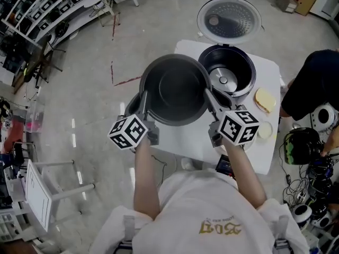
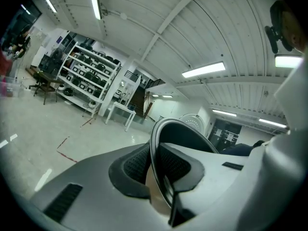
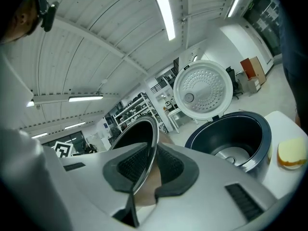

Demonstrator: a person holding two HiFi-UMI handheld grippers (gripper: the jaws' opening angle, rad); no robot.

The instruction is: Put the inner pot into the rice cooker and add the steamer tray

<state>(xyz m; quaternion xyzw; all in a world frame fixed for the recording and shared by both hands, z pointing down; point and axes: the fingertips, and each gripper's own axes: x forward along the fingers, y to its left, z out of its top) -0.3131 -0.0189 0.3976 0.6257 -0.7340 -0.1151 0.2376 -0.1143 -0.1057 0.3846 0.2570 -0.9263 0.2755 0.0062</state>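
The dark inner pot (image 1: pixel 176 89) hangs in the air above the white table (image 1: pixel 196 142), held by its rim on both sides. My left gripper (image 1: pixel 143 106) is shut on the pot's left rim (image 2: pixel 155 148), and my right gripper (image 1: pixel 213 103) is shut on the right rim (image 3: pixel 153 143). The rice cooker (image 1: pixel 226 71) stands just right of and behind the pot, its body (image 3: pixel 231 141) empty with the heating plate showing and its round lid (image 1: pixel 229 18) swung open at the back. No steamer tray is visible.
A yellow sponge-like pad (image 1: pixel 265 99) and a small pale disc (image 1: pixel 265 130) lie on the table's right side. Another person in dark clothes (image 1: pixel 312 83) stands to the right. Shelving (image 1: pixel 47 9) lines the far left, and a white stool frame (image 1: pixel 58 187) stands at lower left.
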